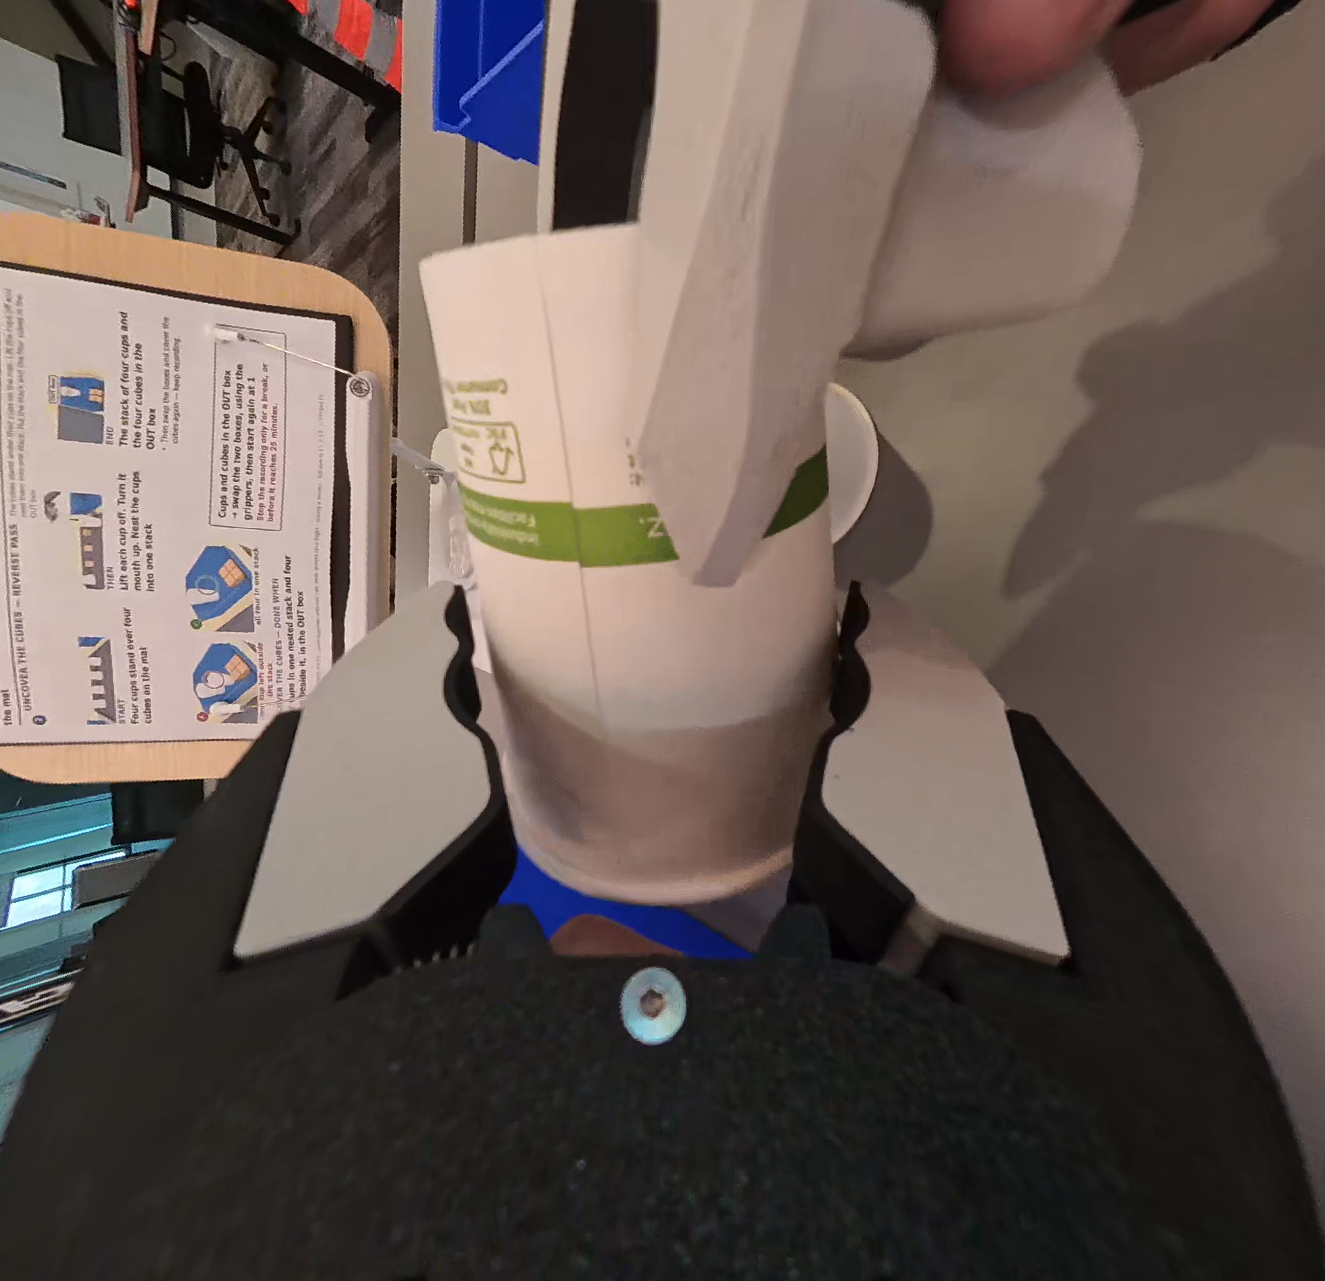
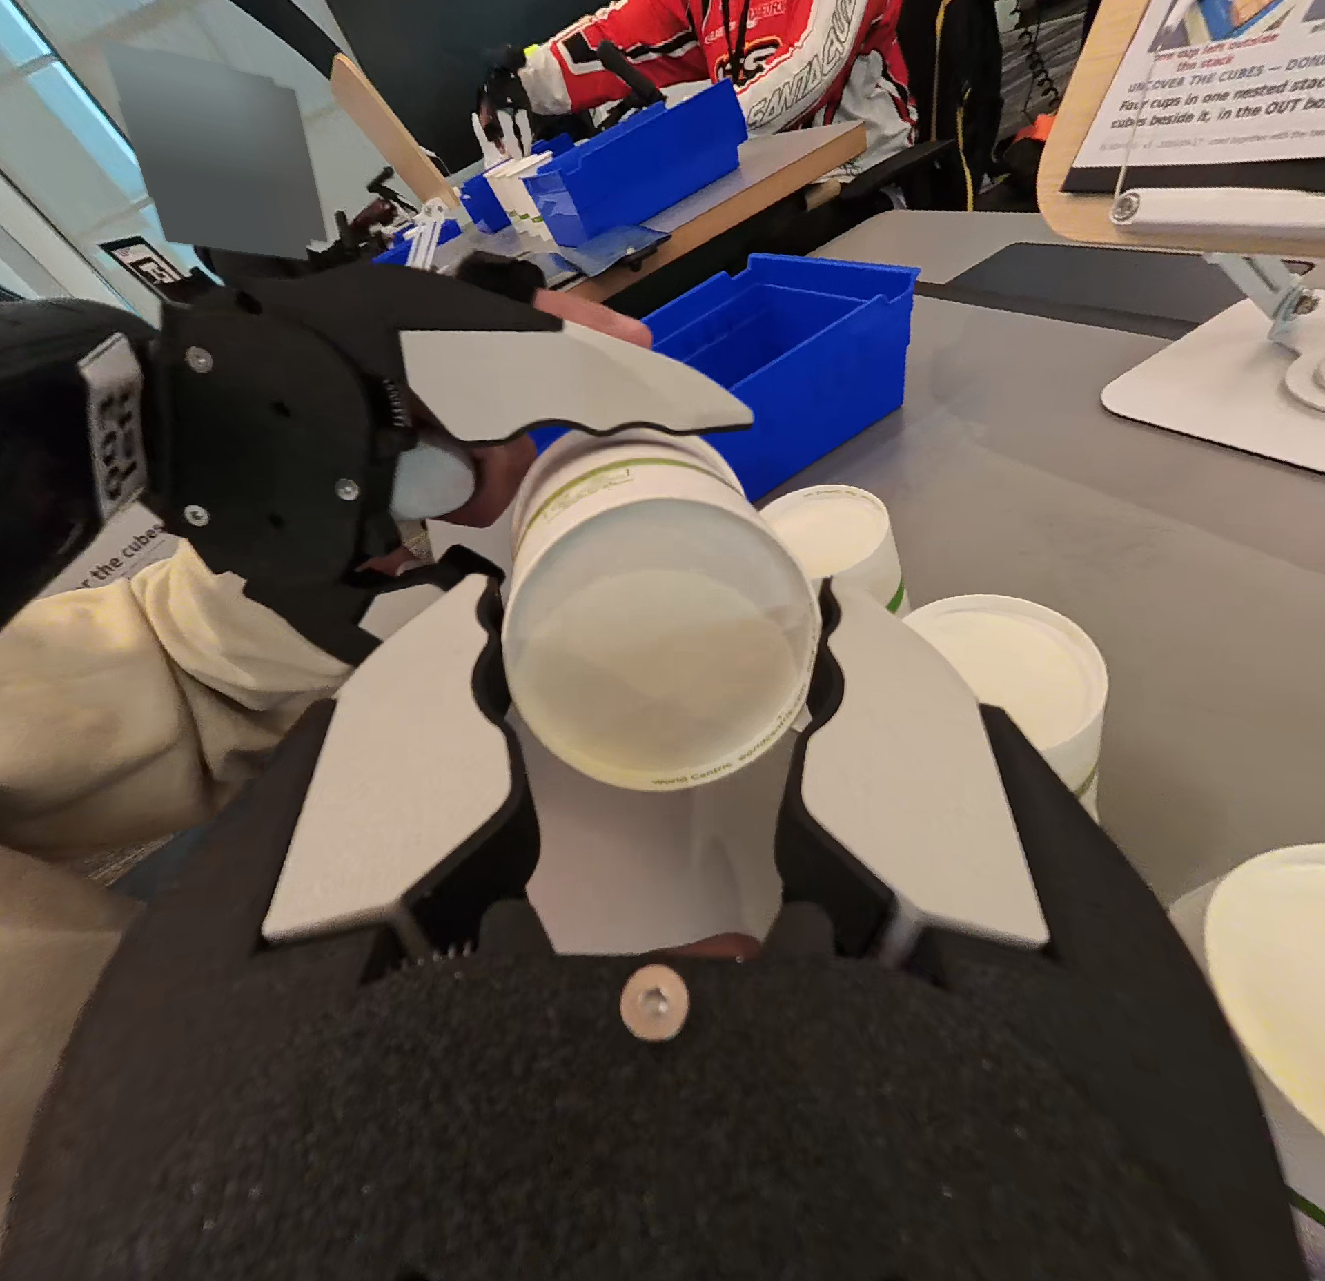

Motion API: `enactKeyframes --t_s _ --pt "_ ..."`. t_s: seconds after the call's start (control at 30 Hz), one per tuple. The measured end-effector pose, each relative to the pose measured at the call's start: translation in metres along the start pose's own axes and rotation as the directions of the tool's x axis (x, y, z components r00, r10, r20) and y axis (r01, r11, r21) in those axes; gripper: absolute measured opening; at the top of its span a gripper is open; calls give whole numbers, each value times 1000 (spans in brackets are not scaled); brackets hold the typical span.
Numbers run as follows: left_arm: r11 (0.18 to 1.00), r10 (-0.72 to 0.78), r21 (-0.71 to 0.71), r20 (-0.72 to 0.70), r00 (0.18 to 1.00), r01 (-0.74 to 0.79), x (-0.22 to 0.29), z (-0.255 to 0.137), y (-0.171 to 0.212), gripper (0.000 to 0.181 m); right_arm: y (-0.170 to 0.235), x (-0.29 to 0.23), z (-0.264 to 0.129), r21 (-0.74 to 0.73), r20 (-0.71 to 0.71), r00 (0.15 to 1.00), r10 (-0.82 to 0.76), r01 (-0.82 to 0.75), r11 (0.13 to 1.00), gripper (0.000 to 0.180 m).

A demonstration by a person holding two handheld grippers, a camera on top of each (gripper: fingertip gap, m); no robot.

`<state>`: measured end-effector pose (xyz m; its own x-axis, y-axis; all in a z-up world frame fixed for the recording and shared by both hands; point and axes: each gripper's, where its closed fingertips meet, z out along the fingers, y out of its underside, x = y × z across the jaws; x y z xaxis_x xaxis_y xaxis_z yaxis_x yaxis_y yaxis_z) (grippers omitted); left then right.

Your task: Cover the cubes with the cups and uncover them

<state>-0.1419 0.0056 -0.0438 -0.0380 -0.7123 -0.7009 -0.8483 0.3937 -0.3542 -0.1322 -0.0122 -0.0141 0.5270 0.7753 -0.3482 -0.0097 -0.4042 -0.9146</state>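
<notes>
A white paper cup with a green band (image 1: 545, 400) lies on its side in the air. My left gripper (image 1: 652, 630) is shut on it near one end. My right gripper (image 2: 656, 601) is shut on the same cup (image 2: 659, 666) at its base end, and the base faces the right wrist camera. One of the right gripper's fingers (image 1: 738, 357) lies across the cup in the left wrist view. The left gripper (image 2: 573, 393) comes in from the left in the right wrist view. Three more cups (image 2: 832, 529) (image 2: 1004, 666) (image 2: 1276, 995) stand upside down on the grey table. No cubes show.
An open blue bin (image 2: 789, 357) stands behind the cups; it also shows in the left wrist view (image 1: 495, 49). An instruction sheet on a white stand (image 2: 1219, 171) is at the back right. A person in a red jersey (image 2: 753, 49) works at another table with blue bins.
</notes>
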Motion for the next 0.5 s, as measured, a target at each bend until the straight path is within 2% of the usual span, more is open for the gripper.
enactKeyframes --t_s 0.2,0.33,0.43,0.5 --pt "1000 -14 2 -18 1000 14 5 6 4 92 4 3 2 -12 -11 1000 0 0 1000 83" --pt "995 -93 34 32 995 92 3 7 11 92 -6 6 -10 56 -33 999 -28 30 998 80" --pt "960 -266 113 91 960 256 -7 -3 27 92 -13 13 -35 125 -74 996 -50 59 990 83" --pt "883 -453 214 149 879 418 -24 -18 45 92 -9 16 -52 146 -81 996 -41 53 988 82"
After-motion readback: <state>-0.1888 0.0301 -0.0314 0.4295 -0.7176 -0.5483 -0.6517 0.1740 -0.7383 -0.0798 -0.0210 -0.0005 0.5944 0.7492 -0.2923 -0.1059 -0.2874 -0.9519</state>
